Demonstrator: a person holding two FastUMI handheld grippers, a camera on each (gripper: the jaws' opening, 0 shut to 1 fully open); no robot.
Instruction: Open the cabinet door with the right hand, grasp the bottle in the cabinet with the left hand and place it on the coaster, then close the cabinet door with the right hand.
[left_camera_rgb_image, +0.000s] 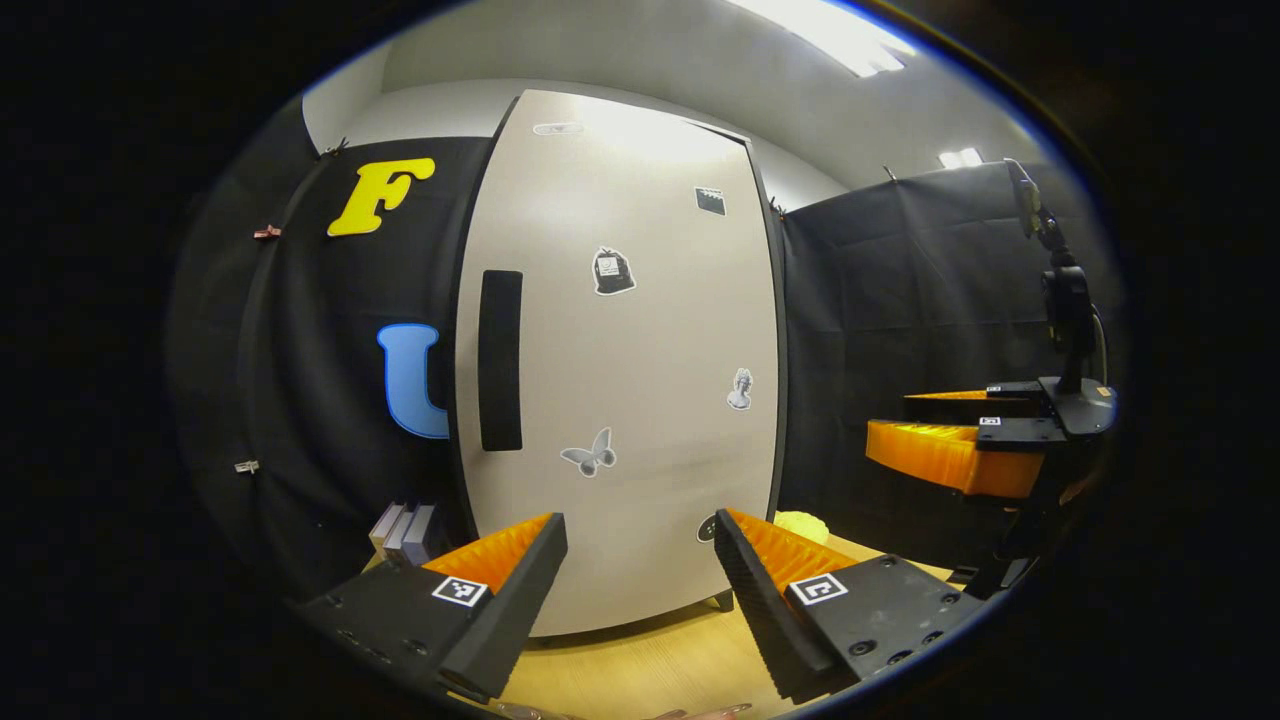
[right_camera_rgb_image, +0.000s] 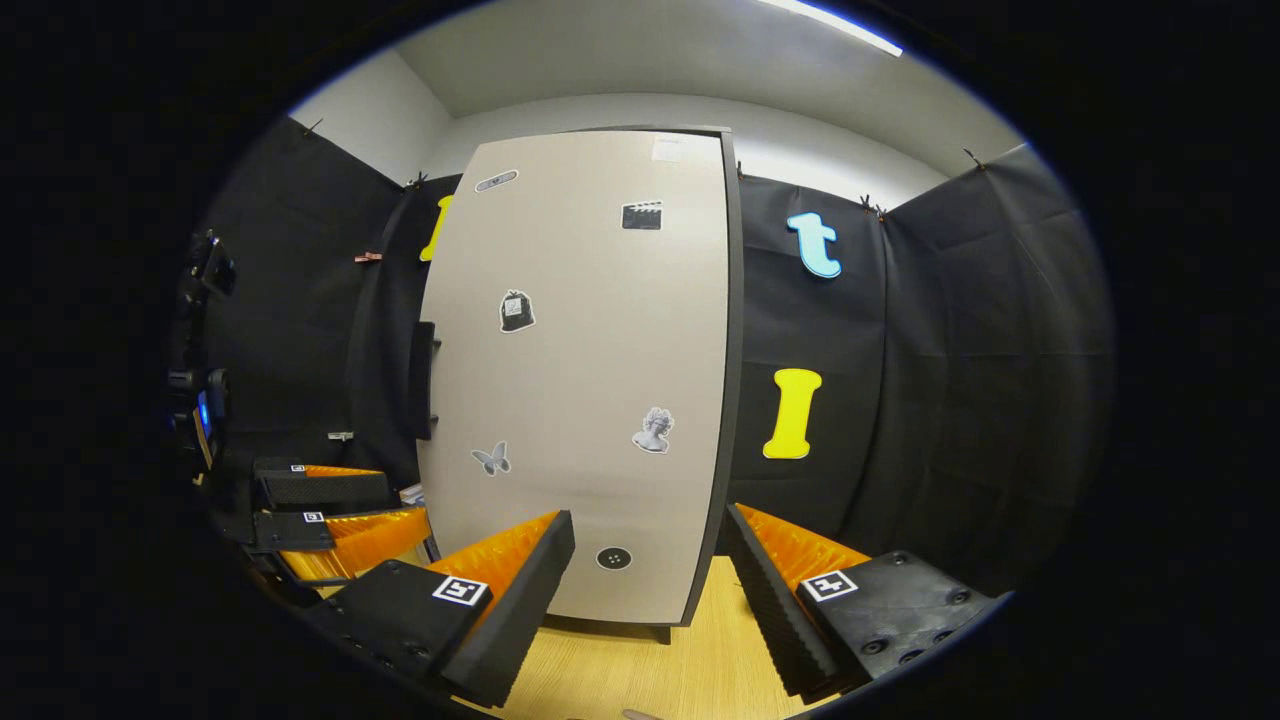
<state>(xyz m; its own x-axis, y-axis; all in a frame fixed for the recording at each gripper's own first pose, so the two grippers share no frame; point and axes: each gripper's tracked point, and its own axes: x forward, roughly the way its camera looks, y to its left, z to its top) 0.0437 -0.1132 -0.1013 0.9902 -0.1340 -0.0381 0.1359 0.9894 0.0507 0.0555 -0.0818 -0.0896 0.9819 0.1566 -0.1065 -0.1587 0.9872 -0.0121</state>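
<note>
Black-curtained booth, wooden desk (left_camera_rgb_image: 640, 665), cabinet door (left_camera_rgb_image: 640, 330) shut ahead of me.
My left gripper (left_camera_rgb_image: 640, 560) is spread wide and empty, the door's dark handle (left_camera_rgb_image: 500, 360) up and left of it; my right gripper (right_camera_rgb_image: 650, 560) is spread too, facing the door, with the yellow coaster (left_camera_rgb_image: 802, 524) just beyond my left gripper's right finger.

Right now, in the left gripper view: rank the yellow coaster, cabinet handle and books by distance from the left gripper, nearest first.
From the left gripper, both fingers apart and empty:
1. Yellow coaster, on the table just past the right fingertip, beside the cabinet door's bottom corner.
2. Books, low at the left by the cabinet's foot; close to the coaster's rank, hard to split.
3. Black handle, up on the door's left edge.
</note>
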